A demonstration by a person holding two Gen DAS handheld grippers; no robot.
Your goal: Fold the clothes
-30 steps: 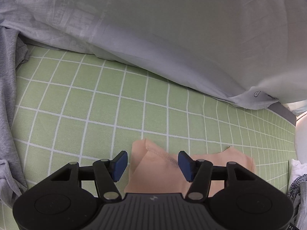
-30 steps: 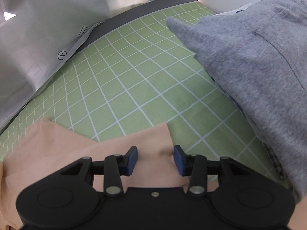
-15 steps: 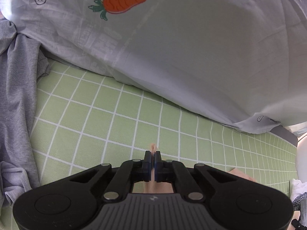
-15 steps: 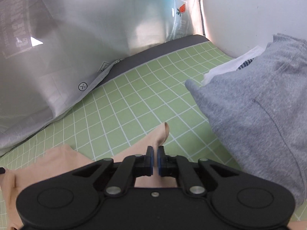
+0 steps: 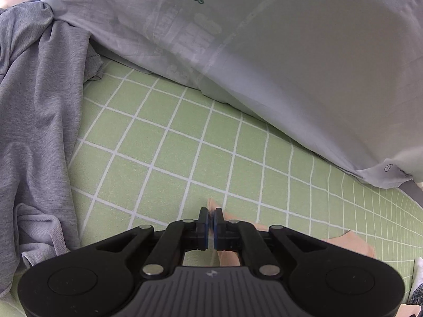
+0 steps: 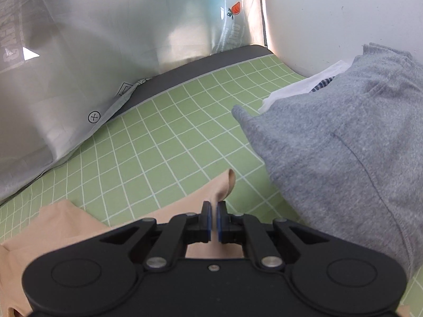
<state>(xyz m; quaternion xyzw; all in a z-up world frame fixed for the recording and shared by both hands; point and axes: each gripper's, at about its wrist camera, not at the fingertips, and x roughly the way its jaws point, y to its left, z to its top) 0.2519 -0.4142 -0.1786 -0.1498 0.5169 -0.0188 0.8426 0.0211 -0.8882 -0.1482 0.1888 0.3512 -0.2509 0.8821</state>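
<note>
Both clamped now: left gripper [image 5: 211, 222] and right gripper [image 6: 214, 220] pinching peach garment [image 6: 79, 227] corners, lifting off green grid mat [image 5: 169, 142]; fold underway.

Home bedroom: green checked bed sheet [image 5: 164, 142], carrot-print pillow [image 5: 290, 52] lying along its edge, grey clothes [image 6: 343, 158] piling nearby.

garment [image 6: 66, 227] on mat [image 6: 164, 142] – sweatshirt [image 6: 343, 158] right | sheet [image 6: 66, 66] behind

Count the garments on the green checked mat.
4, maybe more hidden: a peach garment pinched by both grippers, a grey sweatshirt on the right, and white and blue checked pieces beneath the sweatshirt.
</note>
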